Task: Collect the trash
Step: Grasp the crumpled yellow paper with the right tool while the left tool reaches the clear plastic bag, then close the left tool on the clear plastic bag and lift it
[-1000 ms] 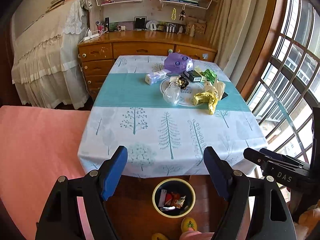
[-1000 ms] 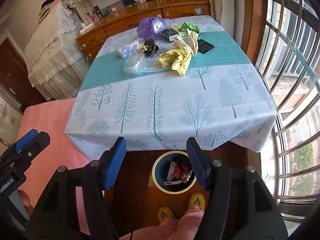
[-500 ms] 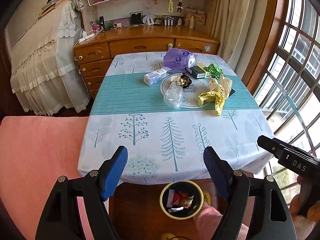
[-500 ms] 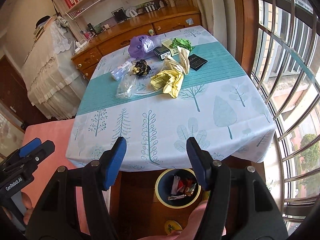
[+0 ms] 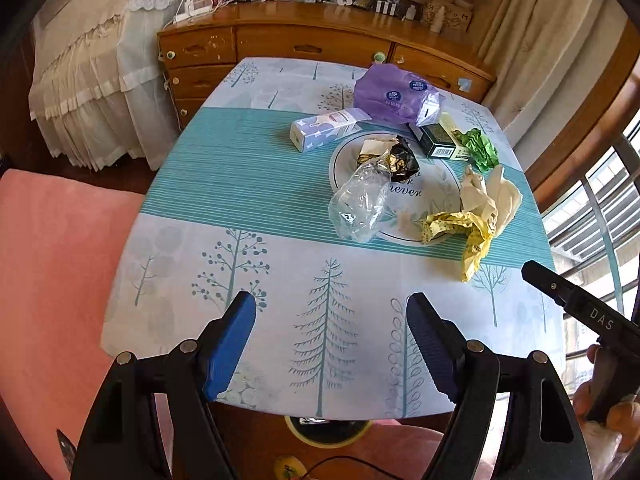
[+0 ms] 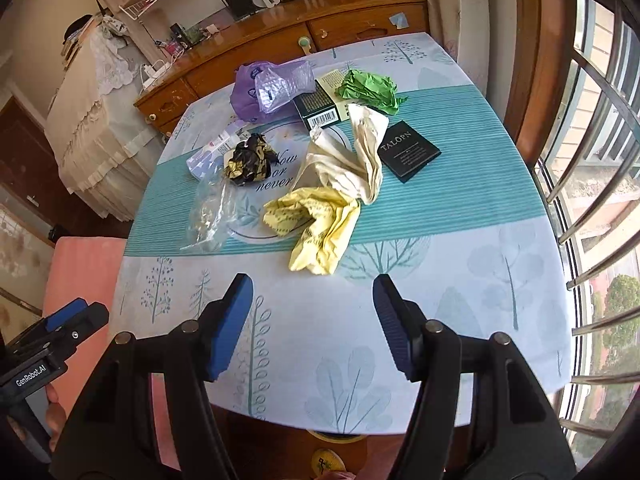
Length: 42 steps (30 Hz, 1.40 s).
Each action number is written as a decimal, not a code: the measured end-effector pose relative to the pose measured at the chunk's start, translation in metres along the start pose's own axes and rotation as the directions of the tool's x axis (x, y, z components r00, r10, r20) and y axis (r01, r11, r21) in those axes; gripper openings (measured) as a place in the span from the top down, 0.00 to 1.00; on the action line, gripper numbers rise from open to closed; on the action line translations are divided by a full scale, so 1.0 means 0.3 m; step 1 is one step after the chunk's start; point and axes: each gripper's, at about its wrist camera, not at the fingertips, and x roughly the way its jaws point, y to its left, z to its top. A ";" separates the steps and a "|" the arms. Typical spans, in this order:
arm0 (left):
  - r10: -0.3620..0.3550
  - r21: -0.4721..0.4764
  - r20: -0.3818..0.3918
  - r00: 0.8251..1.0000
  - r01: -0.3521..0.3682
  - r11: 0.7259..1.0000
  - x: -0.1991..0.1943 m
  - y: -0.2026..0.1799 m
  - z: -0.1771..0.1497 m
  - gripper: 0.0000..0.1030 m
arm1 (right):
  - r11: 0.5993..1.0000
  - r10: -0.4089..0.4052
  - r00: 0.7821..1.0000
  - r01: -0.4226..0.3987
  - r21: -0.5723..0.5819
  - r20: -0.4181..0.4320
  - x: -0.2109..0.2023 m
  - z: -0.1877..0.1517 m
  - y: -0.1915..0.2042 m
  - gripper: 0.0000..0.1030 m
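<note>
Trash lies on and around a white plate [image 5: 434, 184] on the table: a crumpled clear bag [image 5: 360, 204] [image 6: 210, 212], a black-gold wrapper [image 5: 396, 158] [image 6: 248, 160], yellow paper [image 5: 464, 232] [image 6: 316, 224], cream paper [image 6: 352, 160], green paper [image 6: 368, 88], a purple bag [image 5: 396, 94] [image 6: 268, 88]. My left gripper [image 5: 332, 344] is open and empty above the near table edge. My right gripper [image 6: 312, 320] is open and empty, short of the yellow paper. The bin's yellow rim [image 5: 328, 434] peeks out under the table.
A small white-blue box [image 5: 324, 130], a dark box with a barcode [image 6: 320, 110] and a black card [image 6: 408, 154] also lie on the table. A pink seat [image 5: 60, 280] is at the left, a wooden dresser [image 5: 312, 44] behind, window bars [image 6: 592, 160] at the right.
Both grippers have risen and moved forward over the table edge toward the trash. The bin has slid almost out of sight below the table. Both stay open.
</note>
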 end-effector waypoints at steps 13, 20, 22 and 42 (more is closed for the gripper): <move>0.077 -0.060 -0.067 0.995 -0.081 0.995 0.175 -0.076 0.142 0.23 | 0.995 0.075 0.976 -0.087 -0.052 -0.203 0.397 0.206 -0.073 0.42; 0.104 -0.047 -0.076 0.992 -0.108 0.993 0.209 -0.097 0.202 0.23 | 0.985 0.050 0.973 -0.086 -0.151 -0.227 0.507 0.211 -0.017 0.43; 0.100 -0.040 -0.083 0.992 -0.103 0.994 0.223 -0.104 0.220 0.23 | 0.980 0.043 0.974 -0.085 -0.180 -0.224 0.514 0.211 -0.002 0.52; 0.093 0.101 -0.293 0.951 -0.066 0.993 0.581 -0.179 0.355 0.46 | 0.962 0.136 0.966 -0.182 -0.204 -0.221 0.440 0.251 -0.044 0.67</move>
